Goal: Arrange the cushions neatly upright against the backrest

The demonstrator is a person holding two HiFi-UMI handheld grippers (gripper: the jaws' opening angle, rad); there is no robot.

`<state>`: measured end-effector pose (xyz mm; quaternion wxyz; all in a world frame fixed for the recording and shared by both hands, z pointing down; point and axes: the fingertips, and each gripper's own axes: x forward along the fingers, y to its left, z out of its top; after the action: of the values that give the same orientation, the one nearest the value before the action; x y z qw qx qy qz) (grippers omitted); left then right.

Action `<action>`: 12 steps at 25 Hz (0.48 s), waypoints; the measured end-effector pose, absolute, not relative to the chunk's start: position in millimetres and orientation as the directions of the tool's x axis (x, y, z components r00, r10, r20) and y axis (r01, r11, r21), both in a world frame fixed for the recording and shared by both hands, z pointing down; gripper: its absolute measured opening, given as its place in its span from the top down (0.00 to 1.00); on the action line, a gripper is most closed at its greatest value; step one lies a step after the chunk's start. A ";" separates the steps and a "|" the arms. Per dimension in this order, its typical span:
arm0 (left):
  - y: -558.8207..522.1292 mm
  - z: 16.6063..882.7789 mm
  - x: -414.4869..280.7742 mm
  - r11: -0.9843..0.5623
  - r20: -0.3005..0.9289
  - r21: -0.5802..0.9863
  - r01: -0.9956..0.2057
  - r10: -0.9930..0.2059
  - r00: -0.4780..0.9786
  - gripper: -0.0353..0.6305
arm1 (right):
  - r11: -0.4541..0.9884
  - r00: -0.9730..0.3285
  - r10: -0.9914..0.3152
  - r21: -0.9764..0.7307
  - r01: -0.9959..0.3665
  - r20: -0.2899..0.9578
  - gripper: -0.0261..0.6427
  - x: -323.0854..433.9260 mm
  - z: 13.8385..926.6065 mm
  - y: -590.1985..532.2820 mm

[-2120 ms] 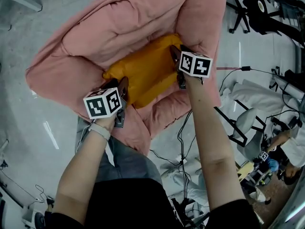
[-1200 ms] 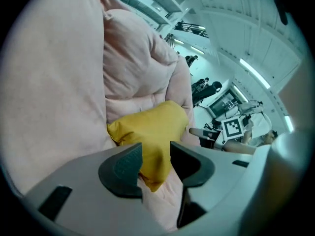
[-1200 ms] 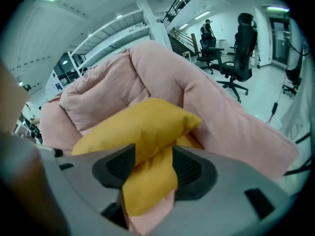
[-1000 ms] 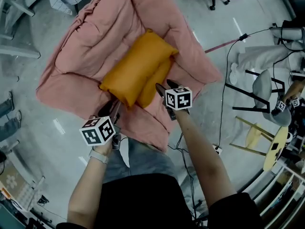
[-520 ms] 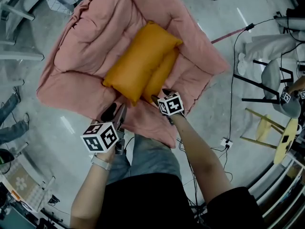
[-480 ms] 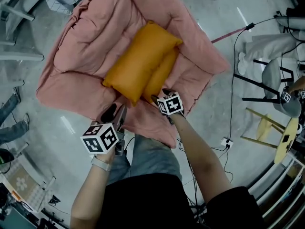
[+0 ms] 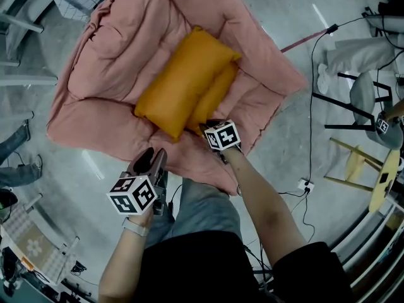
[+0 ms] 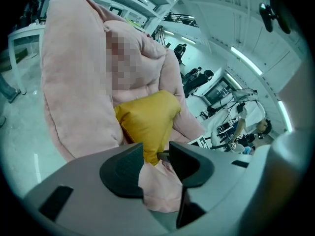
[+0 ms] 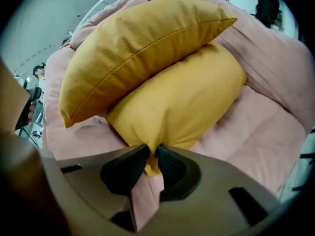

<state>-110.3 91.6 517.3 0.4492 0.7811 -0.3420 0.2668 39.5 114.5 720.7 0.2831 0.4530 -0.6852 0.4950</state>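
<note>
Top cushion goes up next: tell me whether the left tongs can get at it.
Probably yes: the left tongs stand open at the sofa's front edge, the top cushion's near corner uncovered ahead.

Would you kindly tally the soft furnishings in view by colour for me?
Orange cushions: 2
Pink sofa: 1
Total: 3

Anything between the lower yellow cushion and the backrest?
Yes. The upper yellow cushion lies tilted on top of the lower yellow cushion, covering the side that seems to face the pink backrest.
</note>
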 end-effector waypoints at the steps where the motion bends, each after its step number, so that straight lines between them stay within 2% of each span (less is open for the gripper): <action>1: 92.1 517.7 -110.8 -0.363 0.725 0.520 -0.773 -0.292 0.624 0.69 | 0.083 -0.438 -0.345 -0.438 -0.895 0.830 0.85 36.2 719.6 115.3; 6: 89.0 516.0 -108.5 -0.372 0.720 0.523 -0.766 -0.288 0.632 0.70 | 0.032 -0.488 -0.352 -0.511 -0.859 0.799 0.91 10.9 715.7 118.1; 12: 86.1 513.6 -108.1 -0.382 0.716 0.521 -0.763 -0.291 0.635 0.70 | -0.015 -0.452 -0.381 -0.494 -0.869 0.807 0.90 7.0 721.6 119.2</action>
<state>-108.1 86.1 513.6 0.4439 0.7876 -0.3346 0.2658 7.0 119.2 721.6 0.2283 0.4713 -0.6635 0.5343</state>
